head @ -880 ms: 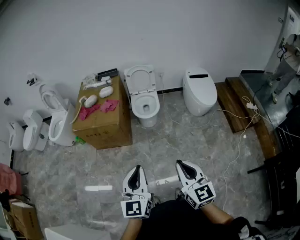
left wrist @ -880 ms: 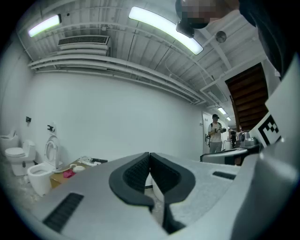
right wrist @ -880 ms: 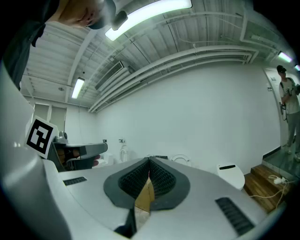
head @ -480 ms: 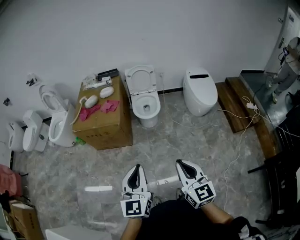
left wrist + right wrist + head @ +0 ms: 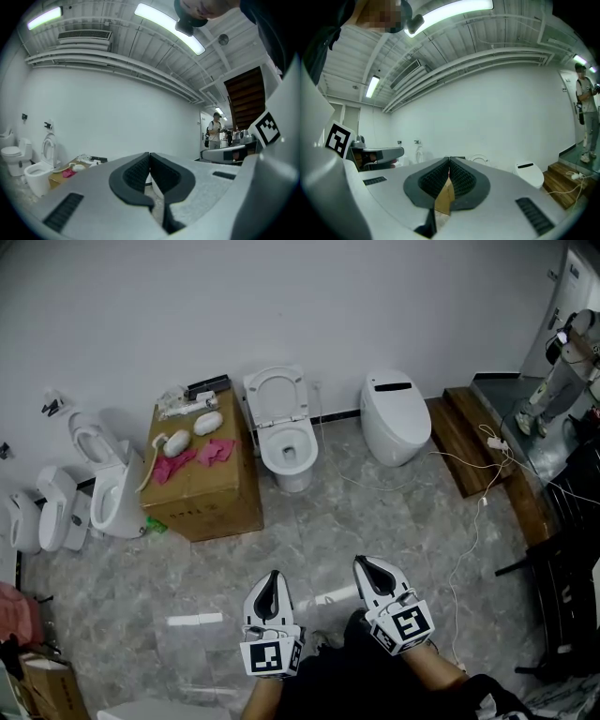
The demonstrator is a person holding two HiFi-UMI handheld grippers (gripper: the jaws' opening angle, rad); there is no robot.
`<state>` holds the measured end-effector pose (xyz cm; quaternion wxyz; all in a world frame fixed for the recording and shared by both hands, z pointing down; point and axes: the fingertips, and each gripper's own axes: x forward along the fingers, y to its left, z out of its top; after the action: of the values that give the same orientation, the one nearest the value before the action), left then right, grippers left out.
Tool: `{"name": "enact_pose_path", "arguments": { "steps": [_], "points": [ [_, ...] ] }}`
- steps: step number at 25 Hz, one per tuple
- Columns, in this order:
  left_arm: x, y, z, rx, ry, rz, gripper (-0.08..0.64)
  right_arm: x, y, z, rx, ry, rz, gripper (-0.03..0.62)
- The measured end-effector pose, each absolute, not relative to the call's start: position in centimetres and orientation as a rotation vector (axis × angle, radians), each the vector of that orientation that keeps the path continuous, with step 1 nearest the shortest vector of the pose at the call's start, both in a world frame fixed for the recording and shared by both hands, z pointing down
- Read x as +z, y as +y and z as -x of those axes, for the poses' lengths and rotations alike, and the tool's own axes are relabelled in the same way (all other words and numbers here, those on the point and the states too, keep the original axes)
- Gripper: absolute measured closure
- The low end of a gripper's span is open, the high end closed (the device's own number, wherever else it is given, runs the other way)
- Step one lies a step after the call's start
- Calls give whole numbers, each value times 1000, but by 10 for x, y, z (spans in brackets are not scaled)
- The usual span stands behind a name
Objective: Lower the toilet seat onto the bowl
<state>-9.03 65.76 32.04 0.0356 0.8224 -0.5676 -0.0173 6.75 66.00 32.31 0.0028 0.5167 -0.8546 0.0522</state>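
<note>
A white toilet (image 5: 286, 451) stands against the far wall in the head view, its seat (image 5: 276, 395) raised upright against the wall over the open bowl. My left gripper (image 5: 273, 575) and right gripper (image 5: 364, 563) are held level near the bottom of that view, far from the toilet across the floor. Both are shut with nothing between the pads. In the right gripper view the raised seat (image 5: 478, 159) peeks just over the shut jaws of the right gripper (image 5: 449, 160). In the left gripper view the shut left gripper (image 5: 149, 154) hides the toilet.
Left of the toilet is a cardboard box (image 5: 202, 479) carrying pink cloths and white items. A closed white toilet (image 5: 396, 418) stands to its right, then a wooden step (image 5: 469, 437) and floor cables (image 5: 473, 521). More toilets (image 5: 108, 488) line the left wall. A person (image 5: 553, 381) stands far right.
Both grippers have stayed shut and in place. The room has slid slightly left and up in the head view.
</note>
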Motion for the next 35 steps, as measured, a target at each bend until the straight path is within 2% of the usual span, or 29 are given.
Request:
{"name": "enact_pose_path", "arguments": {
  "steps": [8, 22, 35],
  "points": [
    [331, 620, 100, -52, -1742, -2495, 551, 332, 613, -61, 182, -2671, -1622, 565],
    [321, 438, 76, -53, -1863, -2429, 551, 328, 415, -76, 141, -2768, -1447, 565],
    [331, 314, 68, -14, -1876, -2379, 551, 342, 284, -81, 199, -2768, -1402, 565]
  ]
}}
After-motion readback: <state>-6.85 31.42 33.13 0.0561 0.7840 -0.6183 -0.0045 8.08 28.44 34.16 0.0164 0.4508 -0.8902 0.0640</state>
